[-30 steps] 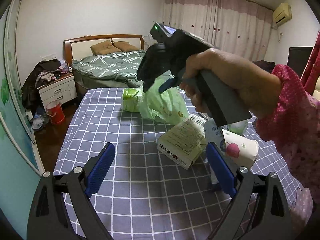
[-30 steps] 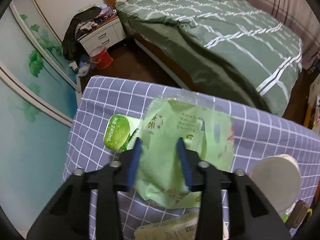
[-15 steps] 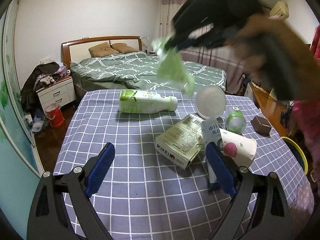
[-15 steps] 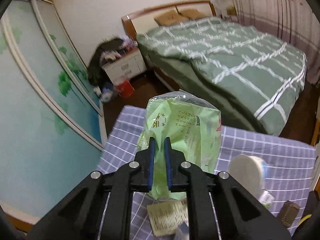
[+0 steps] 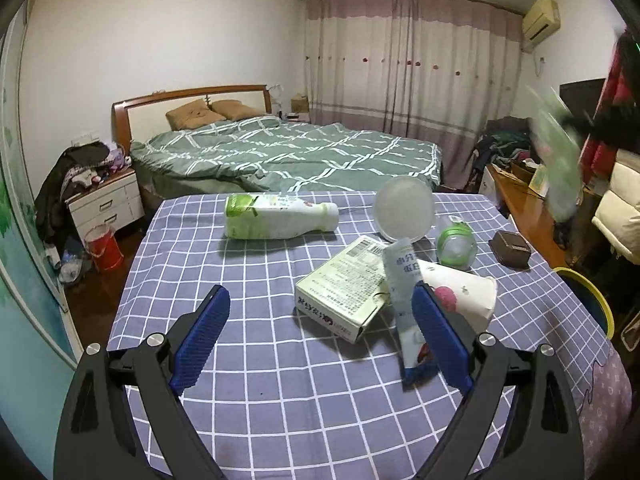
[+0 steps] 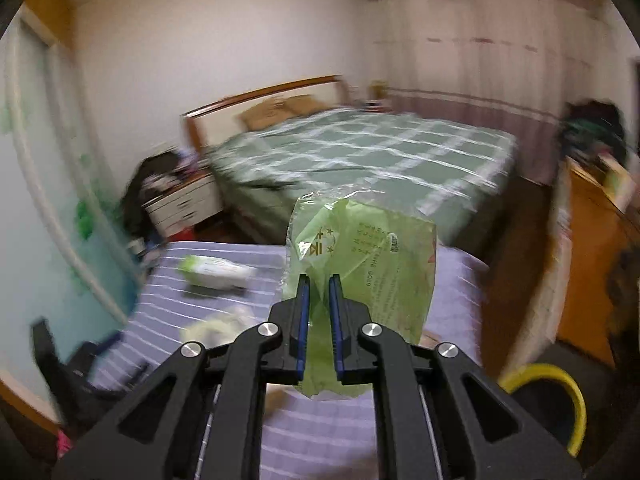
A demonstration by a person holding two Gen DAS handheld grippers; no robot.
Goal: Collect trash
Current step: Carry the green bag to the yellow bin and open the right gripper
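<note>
My right gripper [image 6: 319, 285] is shut on a green plastic wrapper [image 6: 376, 264] and holds it in the air above the table's right side; the left wrist view shows the wrapper [image 5: 558, 160] as a blur at the far right. My left gripper [image 5: 320, 312] stands open low over the checked tablecloth [image 5: 248, 272] with nothing between its blue pads. On the table lie a white and green bottle [image 5: 276, 216], a carton box [image 5: 344, 286], a sachet [image 5: 406, 296], a paper cup [image 5: 460, 296], a clear lid [image 5: 405, 208] and a small green-ringed jar [image 5: 456, 245].
A yellow-rimmed bin [image 6: 560, 396] stands off the table's right side, also seen as a yellow-rimmed bin [image 5: 592, 300] in the left wrist view. A small brown box [image 5: 512, 243] sits on the table's right. A green bed [image 5: 288, 152] lies behind, a nightstand [image 5: 105, 200] and red bucket [image 5: 105, 246] at left.
My right gripper closed on the green wrapper, lifted it off the table and swept it up and to the right. The left gripper stayed put and open.
</note>
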